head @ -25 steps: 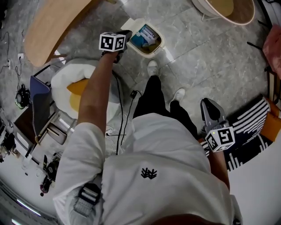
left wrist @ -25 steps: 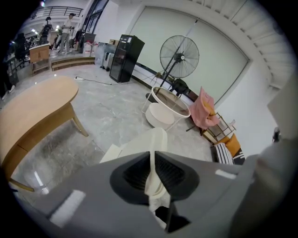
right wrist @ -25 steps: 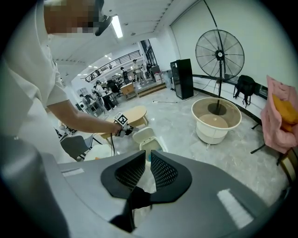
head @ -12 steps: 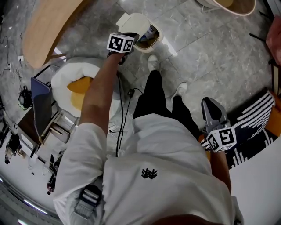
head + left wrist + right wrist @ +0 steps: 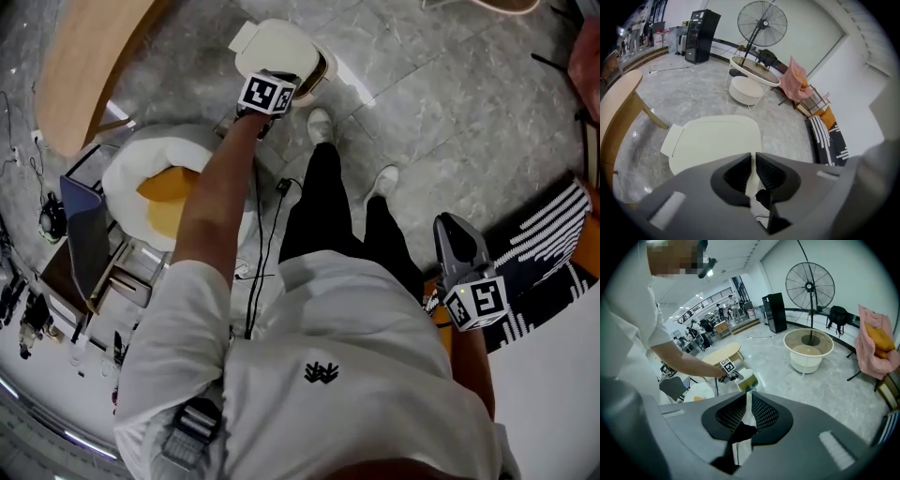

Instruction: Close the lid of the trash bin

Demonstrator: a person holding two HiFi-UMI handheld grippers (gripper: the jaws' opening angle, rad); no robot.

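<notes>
Cream plastic trash-bin lid (image 5: 272,47): not fully down. Left gripper (image 5: 270,92): jaws together, atop lid; could slide off, leaving it ajar. Right gripper (image 5: 457,242): jaws together, empty.

Left hand-held gripper (image 5: 753,157) over trash bin lid (image 5: 717,140)

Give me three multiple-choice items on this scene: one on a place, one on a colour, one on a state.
1. Where is the left gripper?
A) raised overhead
B) over the lid
C) behind the back

2. What colour is the lid?
A) cream
B) black
C) red

3. How are the right gripper's jaws?
A) wide apart
B) clamped on the lid
C) together, empty

Key: 1 B, the lid lies just ahead of its jaws; 2 A, it shows cream in the head view and the left gripper view; 3 C, only a slit shows between them, with nothing in it.
</notes>
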